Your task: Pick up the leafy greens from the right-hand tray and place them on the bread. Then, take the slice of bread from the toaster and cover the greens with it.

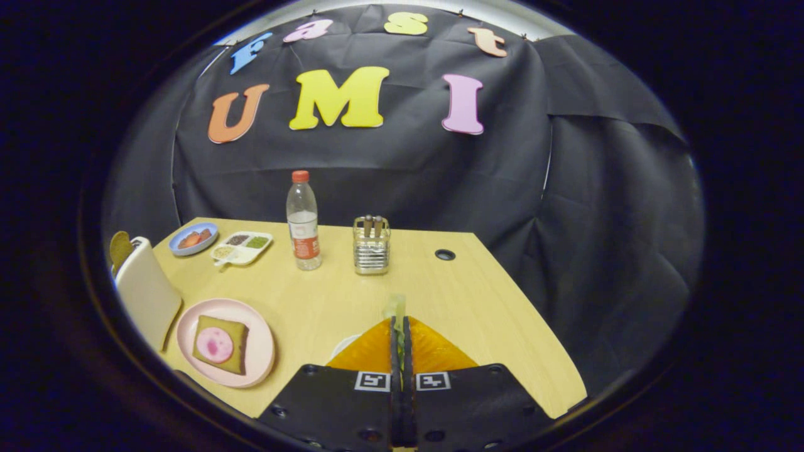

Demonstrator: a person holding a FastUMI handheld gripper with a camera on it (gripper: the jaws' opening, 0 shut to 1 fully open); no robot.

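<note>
My gripper (400, 320) is shut, its orange fingers (370, 351) pressed together on a pale green piece of leafy greens (396, 306) that sticks up past the tips. Just under the left finger peeks the rim of a white tray (342, 345). To the left lies a pink plate (257, 358) carrying a slice of bread (235, 333) topped with a round pink slice of meat (215, 345). Beyond the plate, at the table's left edge, stands a white toaster (147, 292) with a brown slice of bread (119, 248) poking out of its top.
At the back of the wooden table (477, 314) stand a water bottle (303, 223) with a red cap and a clear holder (371, 246) with utensils. Left of them are a white divided dish (242, 247) and a blue plate (193, 238) of food. A cable hole (445, 254) sits back right.
</note>
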